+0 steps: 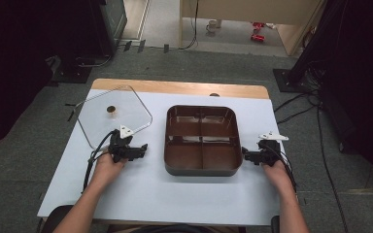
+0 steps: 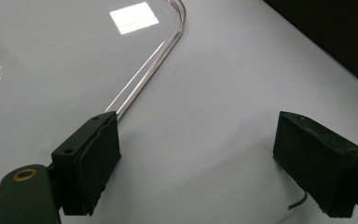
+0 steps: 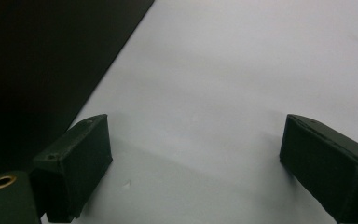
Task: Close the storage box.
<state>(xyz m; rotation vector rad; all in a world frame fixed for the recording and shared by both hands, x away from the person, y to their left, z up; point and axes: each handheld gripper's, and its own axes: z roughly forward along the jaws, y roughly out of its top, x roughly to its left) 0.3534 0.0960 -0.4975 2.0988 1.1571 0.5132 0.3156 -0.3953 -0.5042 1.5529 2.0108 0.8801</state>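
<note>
Resting on the white surface (image 1: 175,194), both hands are holding grippers with fingers spread: left gripper (image 1: 143,147) beside the clear glass lid (image 1: 114,116), right gripper (image 1: 245,154) flanking the brown four-compartment tray (image 1: 201,167).

Our arms are bare, no sleeves. Each black gripper, left (image 1: 143,147) and right (image 1: 244,153), carries a pale three-cornered plate, a trailing black cable, block-shaped padded jaws and a brass-ringed hole.
</note>
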